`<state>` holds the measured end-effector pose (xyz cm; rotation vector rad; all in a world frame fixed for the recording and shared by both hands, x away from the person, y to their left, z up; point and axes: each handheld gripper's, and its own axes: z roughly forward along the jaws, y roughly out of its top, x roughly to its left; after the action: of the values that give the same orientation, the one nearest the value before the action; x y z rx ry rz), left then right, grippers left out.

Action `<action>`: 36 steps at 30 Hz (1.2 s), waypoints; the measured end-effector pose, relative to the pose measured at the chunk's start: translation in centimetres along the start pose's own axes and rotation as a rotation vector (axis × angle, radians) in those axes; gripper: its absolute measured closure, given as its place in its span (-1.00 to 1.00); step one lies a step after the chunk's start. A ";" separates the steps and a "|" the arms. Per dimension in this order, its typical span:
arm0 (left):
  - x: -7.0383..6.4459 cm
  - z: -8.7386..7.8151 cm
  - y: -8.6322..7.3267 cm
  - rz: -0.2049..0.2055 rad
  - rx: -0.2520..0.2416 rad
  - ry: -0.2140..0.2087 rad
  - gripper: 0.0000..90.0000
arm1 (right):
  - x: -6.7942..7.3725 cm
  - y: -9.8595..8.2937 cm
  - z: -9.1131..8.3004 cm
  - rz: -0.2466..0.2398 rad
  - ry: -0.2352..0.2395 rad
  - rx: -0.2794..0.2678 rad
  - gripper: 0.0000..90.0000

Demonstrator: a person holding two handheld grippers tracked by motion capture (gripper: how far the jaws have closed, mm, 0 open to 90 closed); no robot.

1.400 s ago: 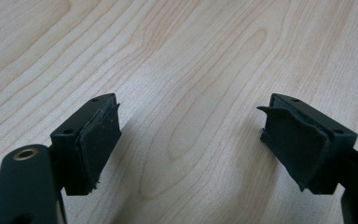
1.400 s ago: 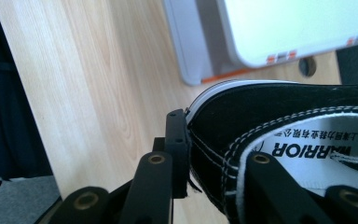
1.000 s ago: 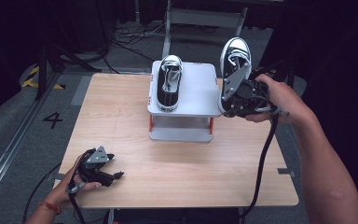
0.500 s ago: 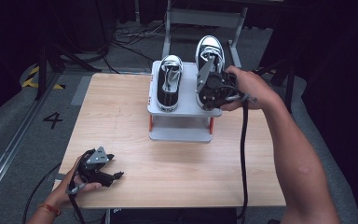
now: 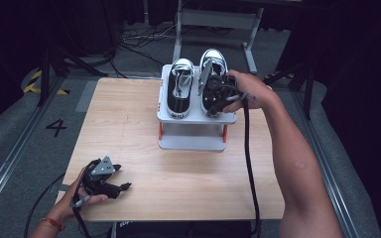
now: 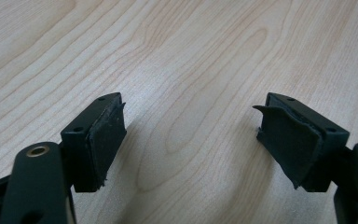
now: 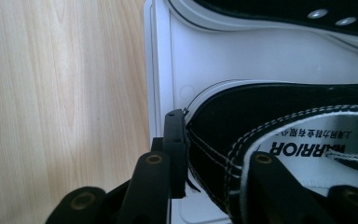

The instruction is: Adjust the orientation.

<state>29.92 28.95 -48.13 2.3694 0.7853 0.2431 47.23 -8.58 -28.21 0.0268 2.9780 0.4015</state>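
Two black-and-white sneakers stand side by side on the top shelf of a small white rack. The left sneaker stands free. In the high view my right gripper is shut on the heel end of the right sneaker. In the right gripper view one jaw lies outside the heel wall and the other inside the sneaker, which rests on the white shelf; the right gripper holds it there. My left gripper lies open on the table's front left, with only bare wood between its pads.
The wooden table has free room to the left and in front of the rack. The rack's lower shelf holds nothing that I can see. The right gripper's cable trails across the table's right side. The other sneaker lies close beyond the held one.
My right gripper carried the sneaker leftward from beside the rack and down onto the top shelf next to the other sneaker. The left gripper stayed put.
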 end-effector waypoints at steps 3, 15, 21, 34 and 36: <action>0.0 0.0 0.0 0.000 0.000 0.000 -0.50 | -0.2 0.0 0.4 -0.001 0.015 0.003 0.73; 0.0 0.0 0.0 0.000 -0.001 -0.001 -0.49 | -0.7 -0.1 0.1 0.010 0.010 -0.010 0.54; 0.0 0.0 0.0 0.000 -0.001 -0.001 -0.49 | -0.5 -0.1 0.1 0.020 -0.006 -0.011 0.53; 0.0 0.0 0.0 0.001 0.000 -0.002 -0.49 | -0.1 -0.7 -0.3 0.074 -0.080 -0.074 0.30; 0.0 0.0 0.0 0.001 0.000 -0.003 -0.49 | -0.1 -0.8 -0.4 0.082 -0.086 -0.098 0.18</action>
<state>29.93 28.97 -48.12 2.3698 0.7823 0.2404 47.26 -9.50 -28.06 0.1531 2.8755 0.5410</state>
